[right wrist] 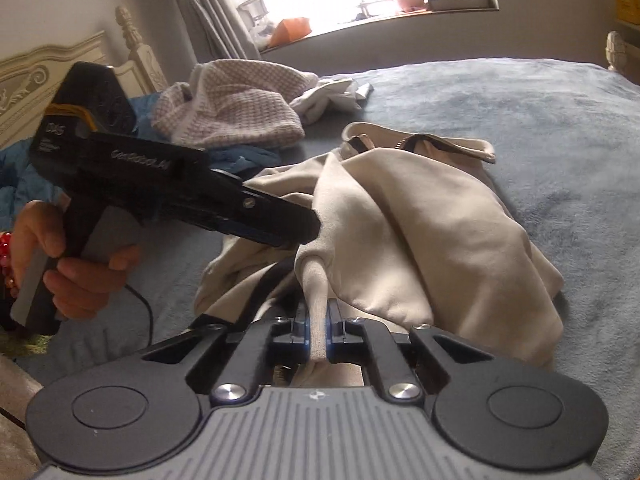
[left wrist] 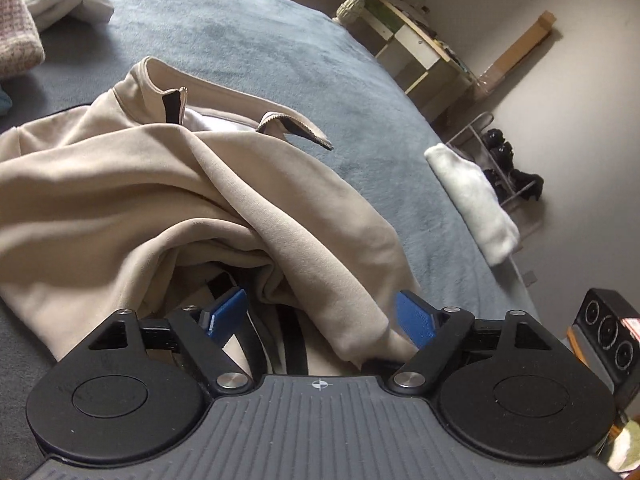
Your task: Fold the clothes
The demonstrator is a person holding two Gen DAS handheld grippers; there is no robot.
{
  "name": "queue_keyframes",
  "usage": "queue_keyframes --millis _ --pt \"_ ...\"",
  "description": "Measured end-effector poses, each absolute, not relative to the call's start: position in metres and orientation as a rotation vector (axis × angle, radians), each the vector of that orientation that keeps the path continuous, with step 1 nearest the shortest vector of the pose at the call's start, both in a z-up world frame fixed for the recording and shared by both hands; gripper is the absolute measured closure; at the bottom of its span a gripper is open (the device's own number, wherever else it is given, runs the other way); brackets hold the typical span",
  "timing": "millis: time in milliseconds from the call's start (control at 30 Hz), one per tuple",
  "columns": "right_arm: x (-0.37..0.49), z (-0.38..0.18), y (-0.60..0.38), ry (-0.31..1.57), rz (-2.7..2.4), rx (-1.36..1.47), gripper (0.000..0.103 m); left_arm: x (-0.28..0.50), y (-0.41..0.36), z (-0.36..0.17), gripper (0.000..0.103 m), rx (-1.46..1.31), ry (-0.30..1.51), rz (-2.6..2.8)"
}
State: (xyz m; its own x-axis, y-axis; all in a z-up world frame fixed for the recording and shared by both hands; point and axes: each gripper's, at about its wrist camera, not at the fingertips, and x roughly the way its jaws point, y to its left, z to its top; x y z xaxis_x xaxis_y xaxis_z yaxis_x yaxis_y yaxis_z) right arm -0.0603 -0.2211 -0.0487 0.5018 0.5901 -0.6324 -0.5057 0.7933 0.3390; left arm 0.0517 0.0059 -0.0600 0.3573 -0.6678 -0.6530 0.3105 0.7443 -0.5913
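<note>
Left wrist view: the left gripper (left wrist: 322,316) stands spread over a crumpled beige jacket (left wrist: 160,200) lying on the grey bed cover (left wrist: 280,52); a fold lies between the pads, unpressed. The cloth looks soft, light and limp (it will sag wherever unsupported).

Right wrist view: the right gripper (right wrist: 318,330) is pressed together, pinching a gathered ridge of the jacket (right wrist: 420,220). Hems and the zip collar (right wrist: 420,142) probably offer firmer holds than loose folds.
</note>
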Motion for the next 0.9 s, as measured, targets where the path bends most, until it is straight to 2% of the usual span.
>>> queue_keyframes --millis 100,133,200,267,300,333,367,400,500,533,567,733,900 --pt "-0.063 -0.048 -0.212 0.796 0.72 0.132 0.096 0.057 0.007 -0.066 0.023 -0.443 1.044 -0.646" --pt "-0.064 -0.048 -0.21 0.793 0.732 0.139 0.096 0.058 0.006 -0.069 0.028 -0.444 1.05 -0.639" --pt "-0.064 -0.049 -0.207 0.785 0.757 0.16 0.096 0.06 0.004 -0.077 0.045 -0.438 1.067 -0.625" --pt "-0.064 -0.05 -0.207 0.783 0.774 0.176 0.096 0.062 0.004 -0.085 0.067 -0.451 1.09 -0.615" --pt "-0.064 -0.052 -0.206 0.787 0.781 0.181 0.096 0.062 0.004 -0.088 0.075 -0.456 1.094 -0.611" --pt "-0.063 -0.053 -0.206 0.801 0.784 0.181 0.093 0.062 0.004 -0.09 0.09 -0.457 1.096 -0.606" --pt "-0.062 -0.055 -0.206 0.82 0.782 0.187 0.091 0.063 0.004 -0.092 0.095 -0.459 1.099 -0.601" --pt "-0.06 -0.057 -0.207 0.839 0.779 0.203 0.089 0.062 0.004 -0.091 0.096 -0.439 1.092 -0.586" --pt "-0.056 -0.054 -0.219 0.851 0.813 0.295 0.073 0.059 0.008 -0.081 0.1 -0.396 1.038 -0.563" --pt "-0.056 -0.052 -0.228 0.83 0.821 0.343 0.062 0.058 0.01 -0.076 0.101 -0.378 1.015 -0.556" --pt "-0.055 -0.05 -0.237 0.803 0.818 0.396 0.055 0.056 0.013 -0.071 0.101 -0.358 0.992 -0.549" --pt "-0.043 -0.052 -0.277 0.735 0.734 0.62 0.052 0.049 0.029 -0.048 0.101 -0.235 0.908 -0.496" --pt "-0.028 -0.074 -0.283 0.773 0.614 0.641 0.052 0.039 0.052 -0.037 0.101 0.007 0.825 -0.369"
